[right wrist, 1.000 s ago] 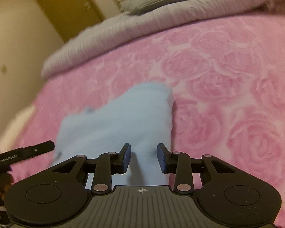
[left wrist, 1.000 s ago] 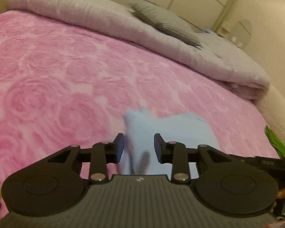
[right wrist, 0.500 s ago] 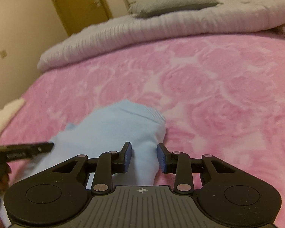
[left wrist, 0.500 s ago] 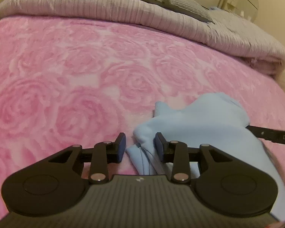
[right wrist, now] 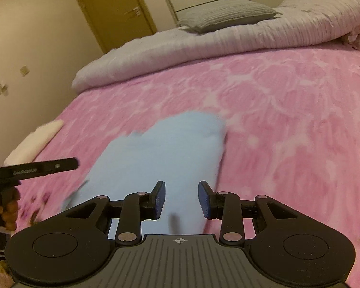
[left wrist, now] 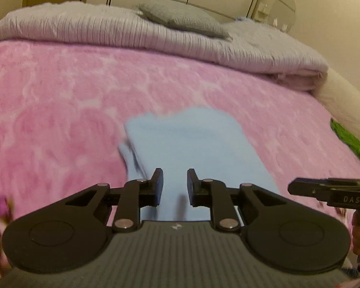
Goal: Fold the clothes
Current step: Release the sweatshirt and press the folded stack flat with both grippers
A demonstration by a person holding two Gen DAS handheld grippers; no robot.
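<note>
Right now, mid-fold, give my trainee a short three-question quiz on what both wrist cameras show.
1. True or false: the left gripper is clamped on the folded light-blue garment.
2. Multiple choice: what does the light-blue garment lie on? A) a bare wooden floor B) the pink rose-patterned blanket C) the grey ribbed pillow
3. Fill in: the right gripper has its jaws ____ above the garment's near end.

Key: 1 false, its jaws stand apart with nothing between them; 2 B; 3 open.
</note>
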